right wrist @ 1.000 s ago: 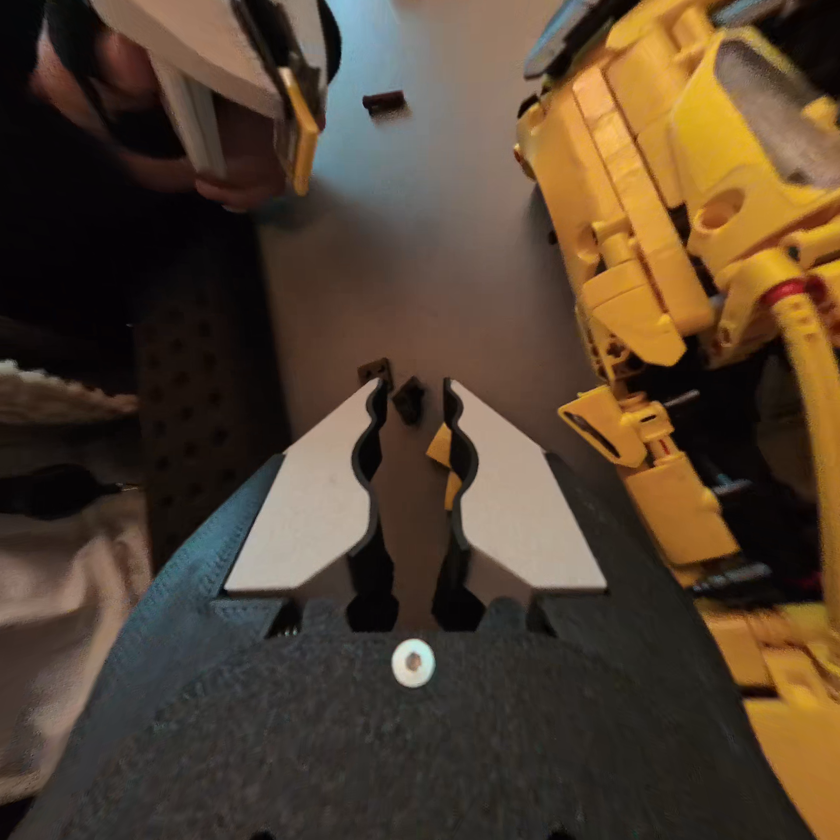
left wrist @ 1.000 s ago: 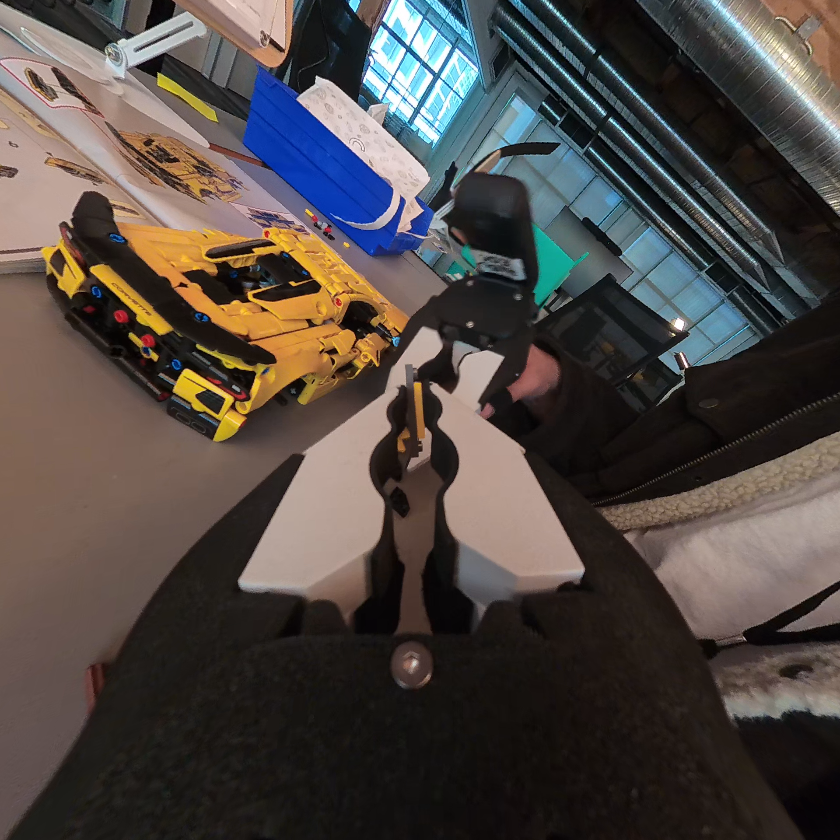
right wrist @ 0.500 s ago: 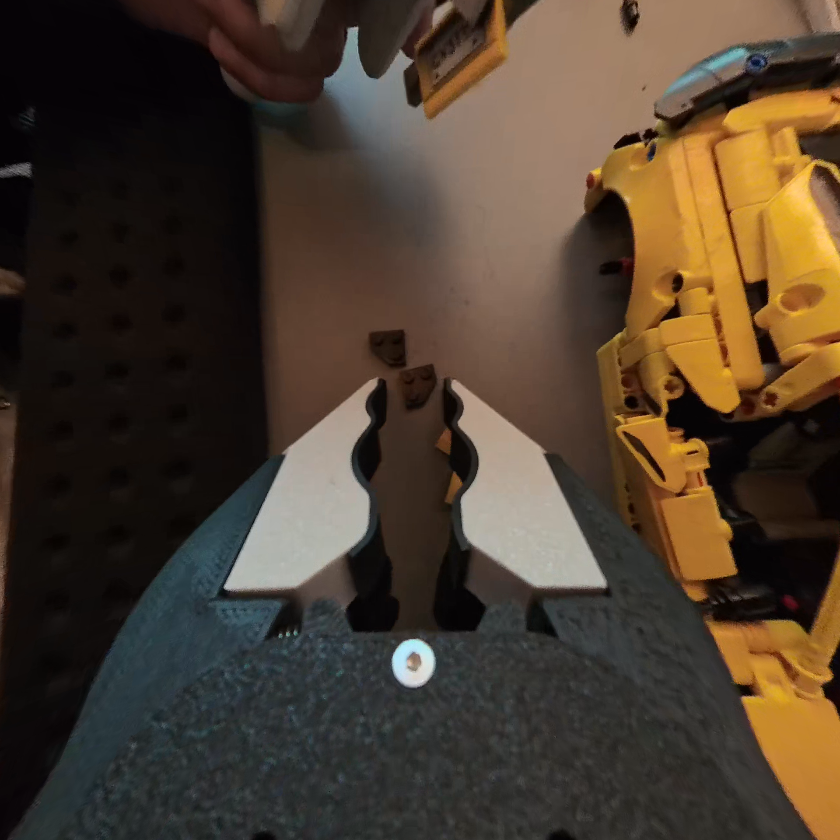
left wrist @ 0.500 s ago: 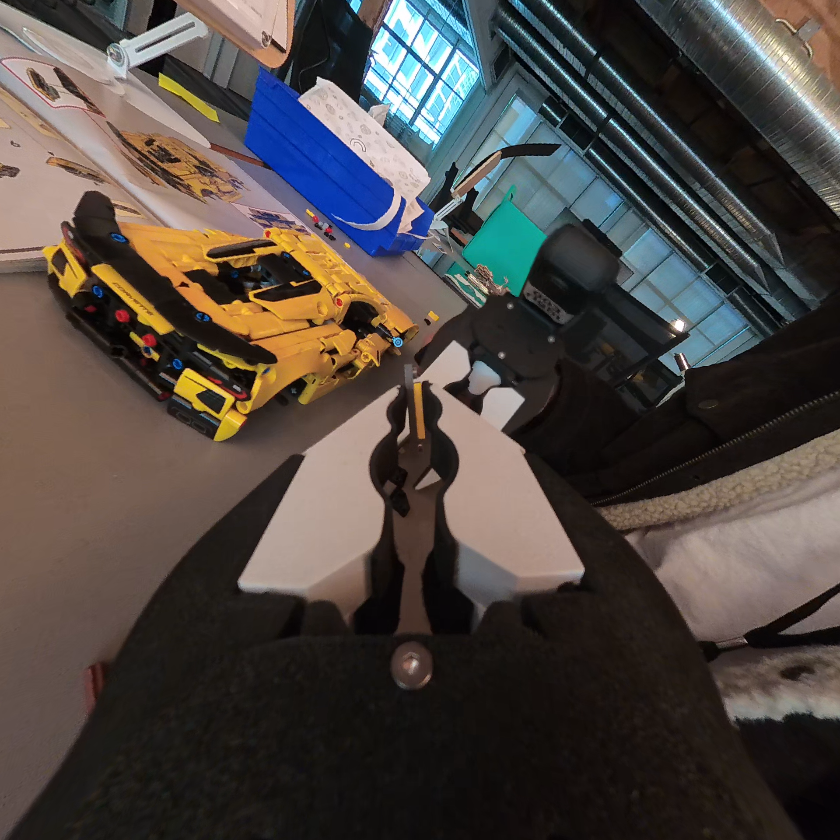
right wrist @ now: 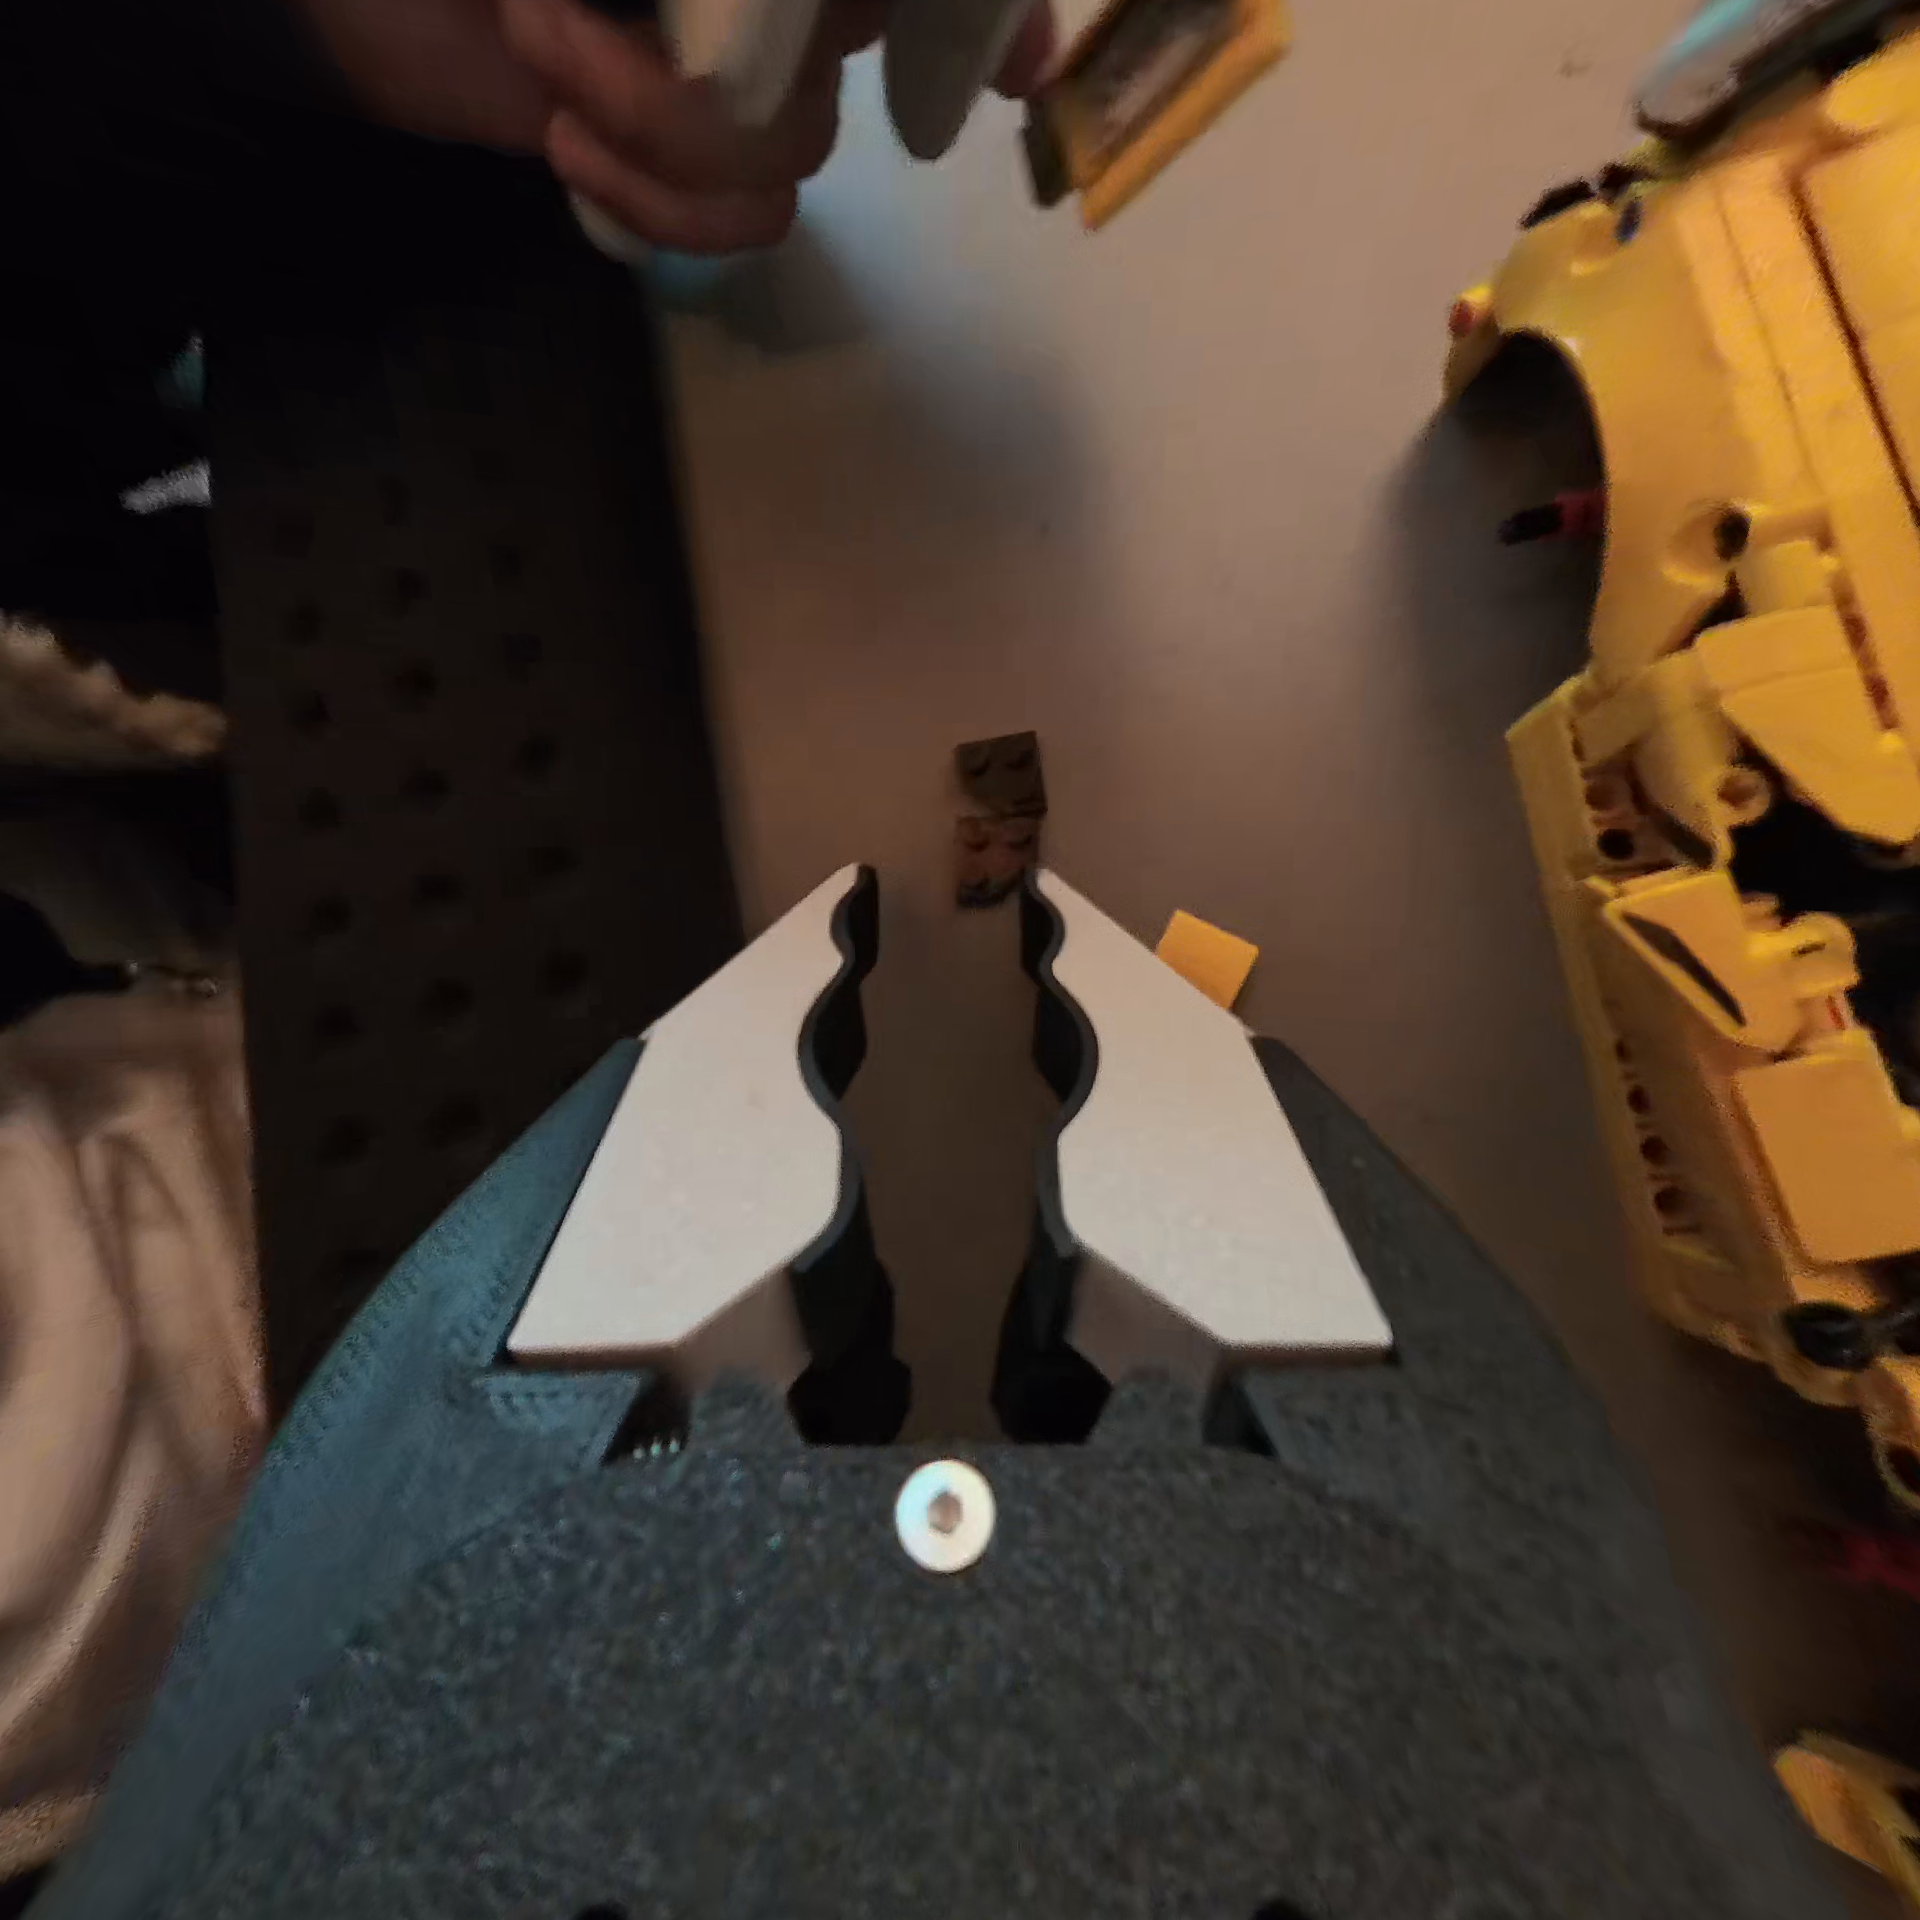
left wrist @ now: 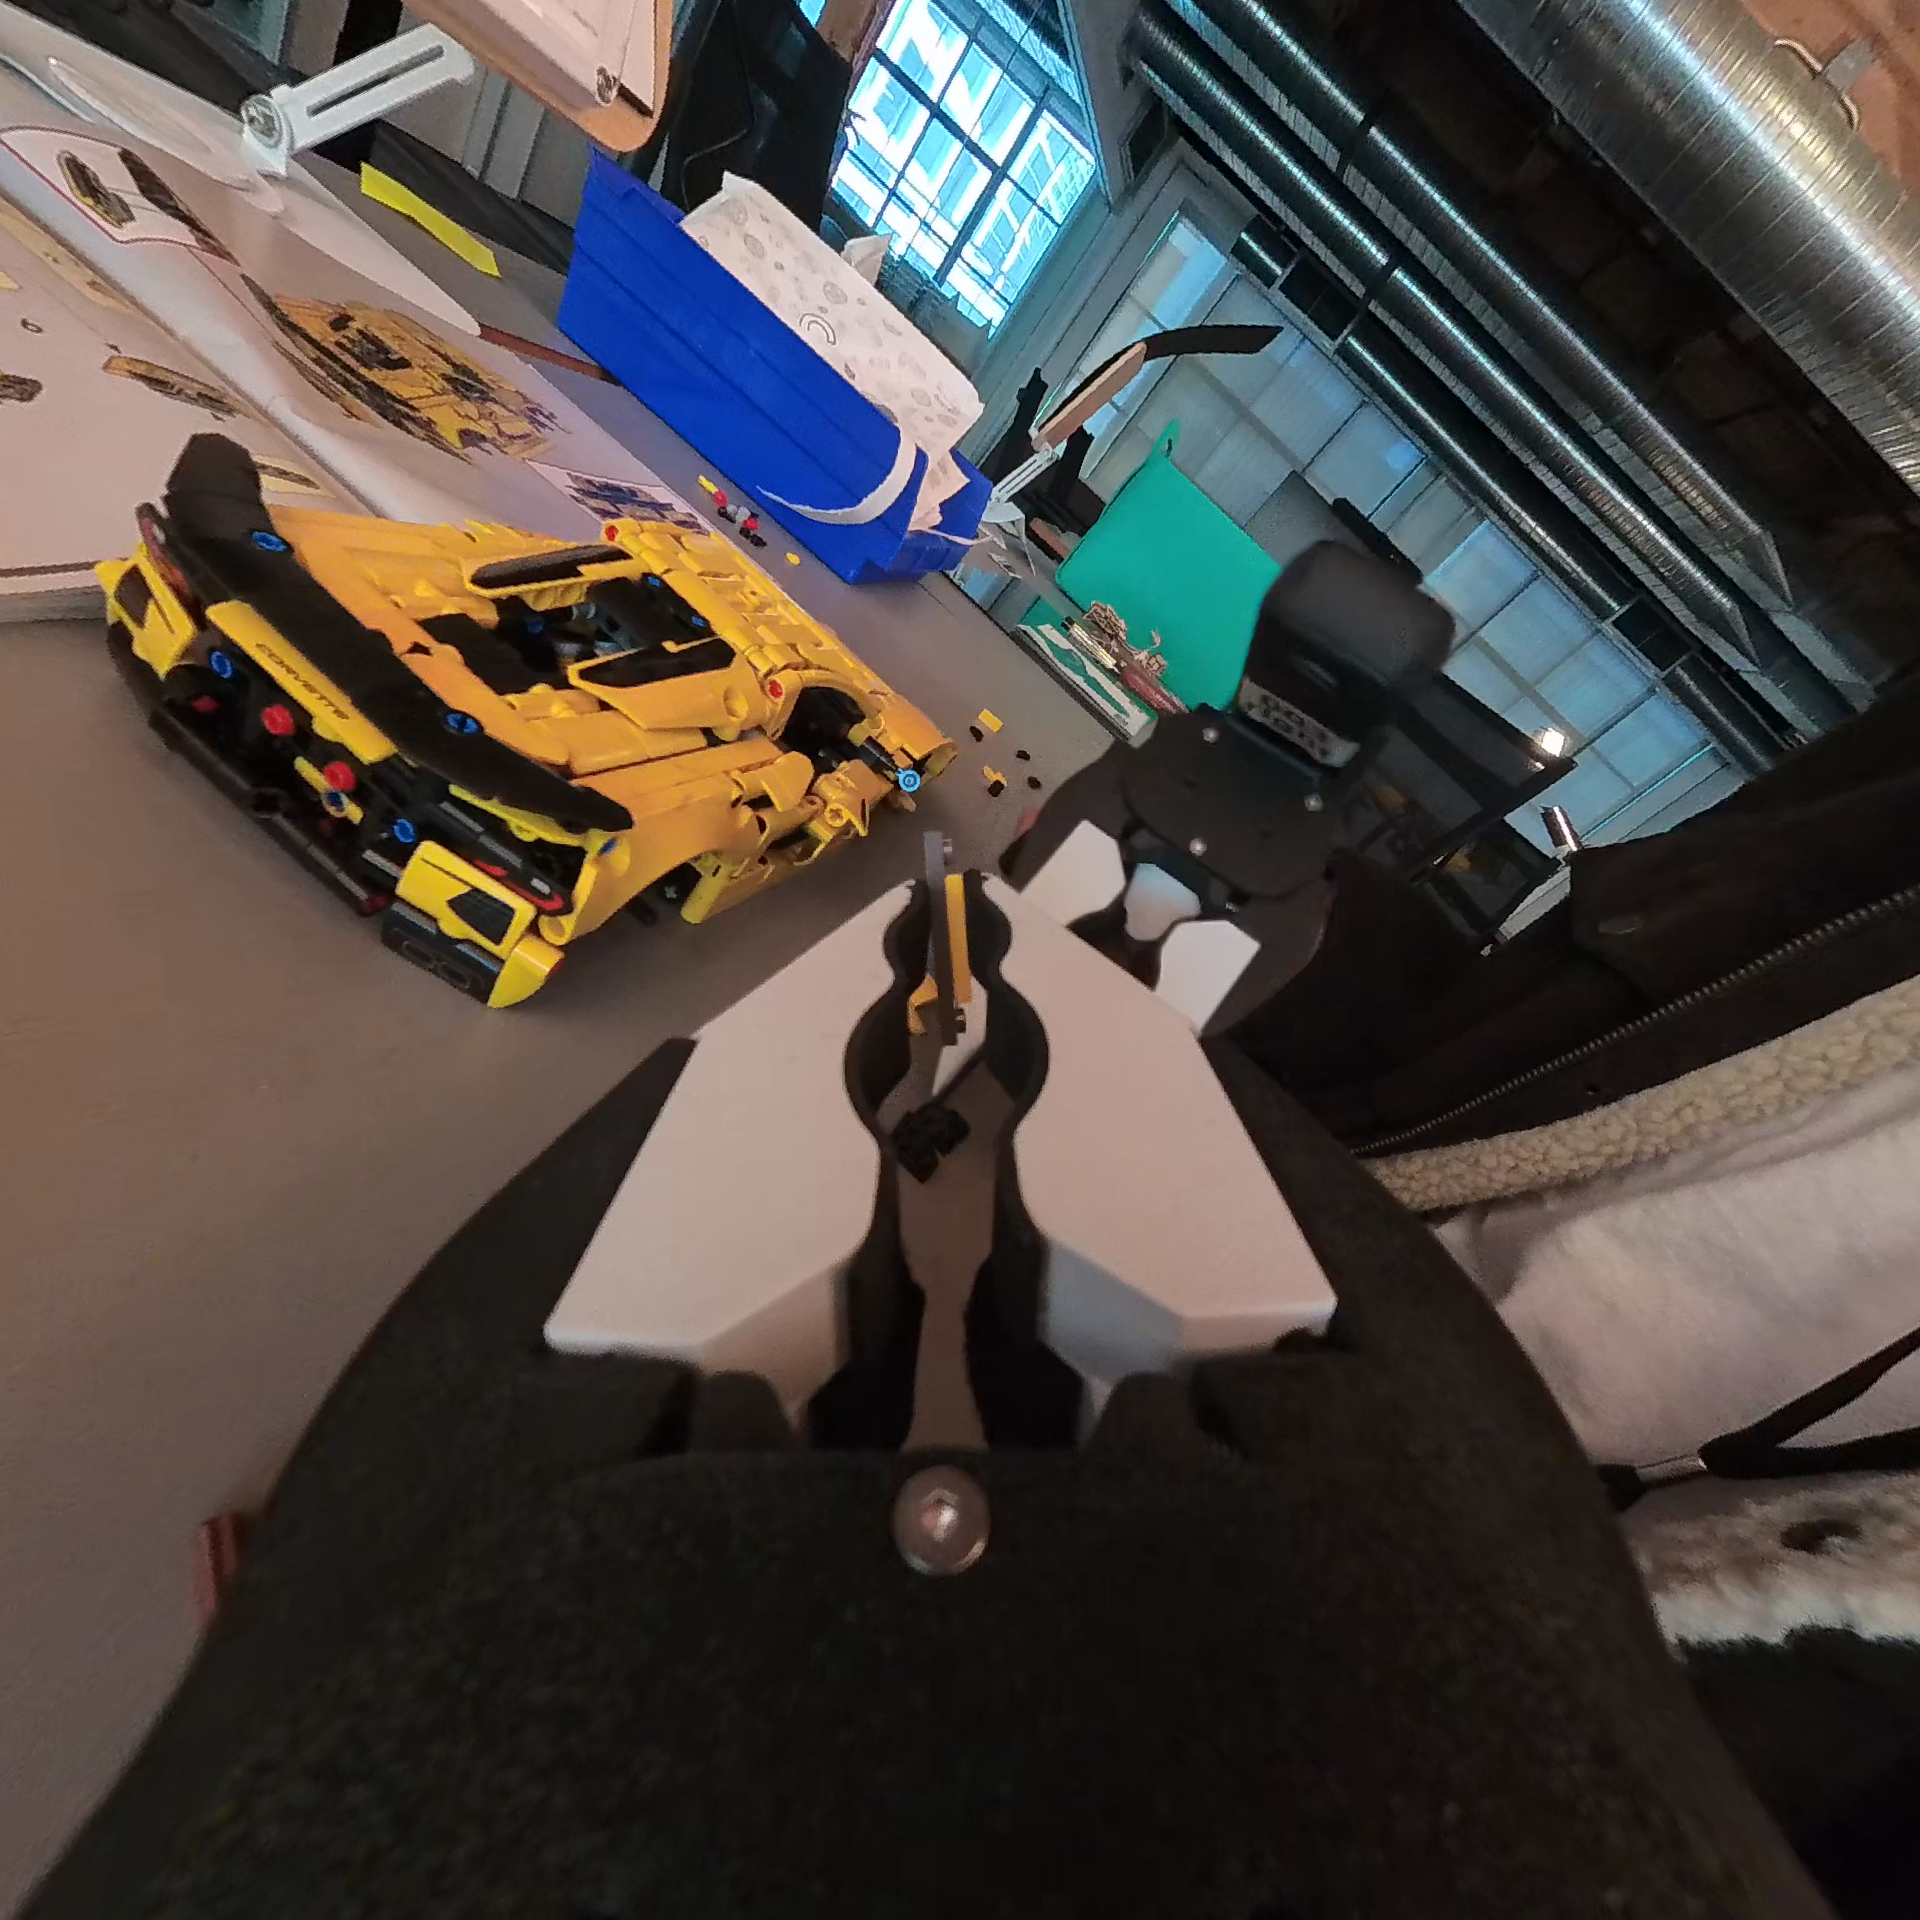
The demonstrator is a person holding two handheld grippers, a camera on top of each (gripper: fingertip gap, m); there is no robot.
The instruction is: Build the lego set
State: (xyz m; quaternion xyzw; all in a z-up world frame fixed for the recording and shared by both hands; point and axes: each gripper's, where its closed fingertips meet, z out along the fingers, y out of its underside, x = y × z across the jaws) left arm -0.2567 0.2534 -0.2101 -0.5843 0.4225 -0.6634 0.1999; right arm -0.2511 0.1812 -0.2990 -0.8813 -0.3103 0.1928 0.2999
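I am pinching a flat yellow plate [left wrist: 951,951] in my closed left gripper [left wrist: 943,904] while my right gripper [right wrist: 948,881], parted and empty, is hovering at two dark bricks [right wrist: 995,821] beside the mostly built yellow car [left wrist: 499,717], loose pieces remaining.

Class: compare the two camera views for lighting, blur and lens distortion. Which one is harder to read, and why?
Left wrist view: daylit, mostly sharp, the yellow car crisp, though wide-angle bending tilts the windows. Right wrist view: dim and warm-toned, harder to read; the hand at the top is smeared, and the small dark pieces look soft.
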